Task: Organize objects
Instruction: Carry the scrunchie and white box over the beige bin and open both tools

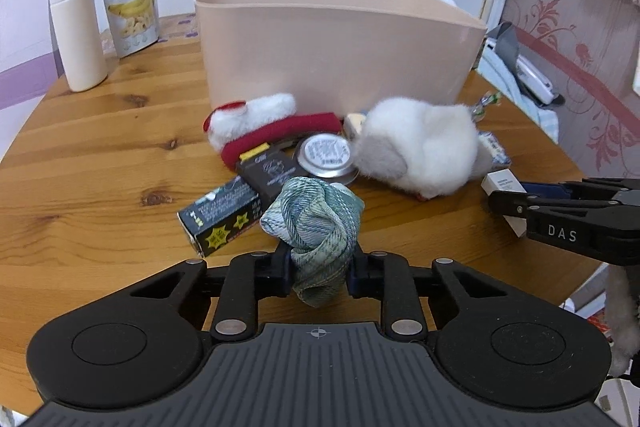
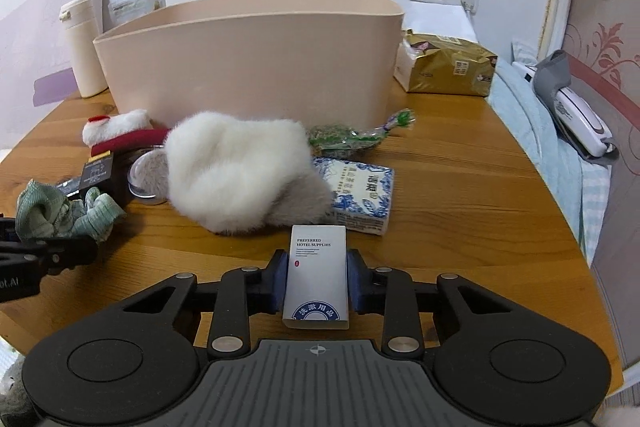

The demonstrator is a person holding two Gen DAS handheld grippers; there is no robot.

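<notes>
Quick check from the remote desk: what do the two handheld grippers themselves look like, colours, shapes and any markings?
Both are matte black plastic. The left gripper and right gripper each have a ribbed grey centre plate with a small crosshair mark, two round black discs at the sides, linkage arms with silver pivot pins, and dark blue pads on the fingers. White "DAS" lettering shows on the right gripper's side in the left wrist view. No cables or sleeves visible.

right tongs (image 2: 317,283) clamped on white box (image 2: 316,279), beige bin (image 2: 256,67) behind

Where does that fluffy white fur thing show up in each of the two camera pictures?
Left wrist view: white fur item lies right of centre, before the beige bin.
Right wrist view: it lies centre-left, beside the blue-and-white box.
Shared landmark: the beige bin behind it.
</notes>
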